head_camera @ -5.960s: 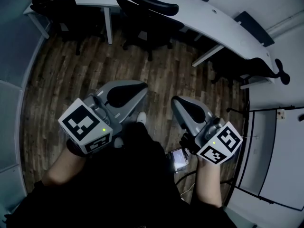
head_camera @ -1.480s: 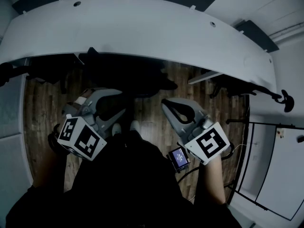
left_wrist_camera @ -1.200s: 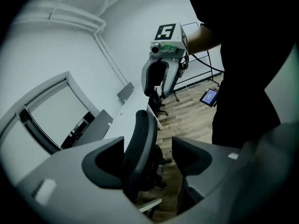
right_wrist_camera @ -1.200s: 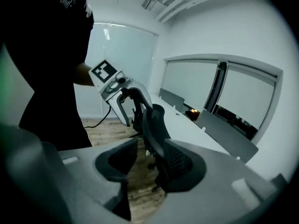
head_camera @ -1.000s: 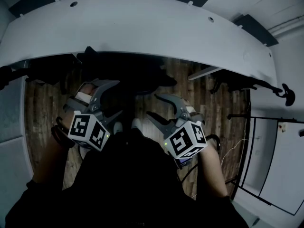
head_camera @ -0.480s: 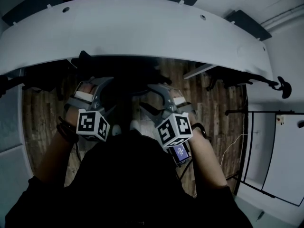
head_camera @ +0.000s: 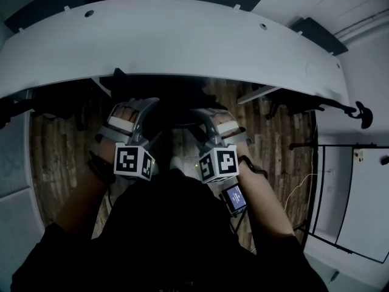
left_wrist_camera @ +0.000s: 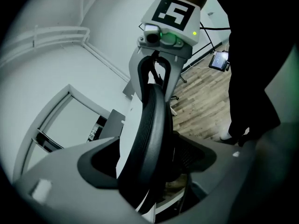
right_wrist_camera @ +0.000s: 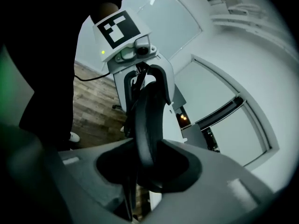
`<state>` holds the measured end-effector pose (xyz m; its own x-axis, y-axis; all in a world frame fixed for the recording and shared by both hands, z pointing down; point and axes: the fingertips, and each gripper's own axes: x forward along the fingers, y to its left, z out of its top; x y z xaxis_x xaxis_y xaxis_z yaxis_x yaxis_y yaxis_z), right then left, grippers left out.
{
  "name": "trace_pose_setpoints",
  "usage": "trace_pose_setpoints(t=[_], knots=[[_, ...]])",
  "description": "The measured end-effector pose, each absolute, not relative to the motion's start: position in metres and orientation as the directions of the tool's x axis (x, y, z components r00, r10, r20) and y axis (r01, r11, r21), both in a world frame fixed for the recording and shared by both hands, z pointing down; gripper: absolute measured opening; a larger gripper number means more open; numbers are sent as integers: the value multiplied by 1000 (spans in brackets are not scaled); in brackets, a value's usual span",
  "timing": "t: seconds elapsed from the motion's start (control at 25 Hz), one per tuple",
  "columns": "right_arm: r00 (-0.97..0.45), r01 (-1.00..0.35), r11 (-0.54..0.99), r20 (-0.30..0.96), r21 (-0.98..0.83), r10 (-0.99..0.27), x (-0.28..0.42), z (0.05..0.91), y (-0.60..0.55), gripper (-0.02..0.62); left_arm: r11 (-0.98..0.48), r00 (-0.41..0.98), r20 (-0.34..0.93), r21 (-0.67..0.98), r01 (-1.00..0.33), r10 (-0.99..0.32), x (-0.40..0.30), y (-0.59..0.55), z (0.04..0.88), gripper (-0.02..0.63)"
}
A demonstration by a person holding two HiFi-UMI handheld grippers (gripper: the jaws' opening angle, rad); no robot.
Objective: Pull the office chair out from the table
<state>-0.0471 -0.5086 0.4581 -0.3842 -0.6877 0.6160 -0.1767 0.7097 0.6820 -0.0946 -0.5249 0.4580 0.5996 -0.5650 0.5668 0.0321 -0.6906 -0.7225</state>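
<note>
The black office chair (head_camera: 173,97) is tucked under the curved white table (head_camera: 182,47); only the top of its backrest shows. My left gripper (head_camera: 135,107) straddles the left part of the backrest's rim (left_wrist_camera: 152,125). Its jaws stand wide and are just starting to close, with gaps beside the rim. My right gripper (head_camera: 213,115) is on the right part of the rim (right_wrist_camera: 147,120), and its closing jaws lie against the rim on both sides. Each gripper view shows the other gripper: the right gripper (left_wrist_camera: 159,76) and the left gripper (right_wrist_camera: 145,73) sit further along the same rim.
More dark chairs stand under the table at left (head_camera: 55,99) and at right (head_camera: 310,105). A small lit screen (head_camera: 234,199) hangs at the person's hip with a cable. Wood floor (head_camera: 273,145) lies between me and the white panels (head_camera: 346,193) at right.
I walked up to the table. Both grippers moved forward and inward, rolled, and sank onto the chair's backrest rim. The right jaws have narrowed around it.
</note>
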Motion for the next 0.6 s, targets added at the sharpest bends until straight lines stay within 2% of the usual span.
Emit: trace_pose_setpoints(t=[0.08, 0.28, 0.6], knots=[[-370, -155, 700, 616, 697, -696, -48, 459, -510, 141, -668, 604, 565, -741, 71, -562, -97, -522, 461, 380], [-340, -119, 712, 646, 692, -684, -52, 466, -501, 140, -620, 579, 604, -758, 205, -547, -107, -504, 477, 280], [-264, -131, 723, 679, 678, -685, -29, 476, -480, 153, -613, 619, 596, -758, 223, -511, -88, -474, 474, 190]])
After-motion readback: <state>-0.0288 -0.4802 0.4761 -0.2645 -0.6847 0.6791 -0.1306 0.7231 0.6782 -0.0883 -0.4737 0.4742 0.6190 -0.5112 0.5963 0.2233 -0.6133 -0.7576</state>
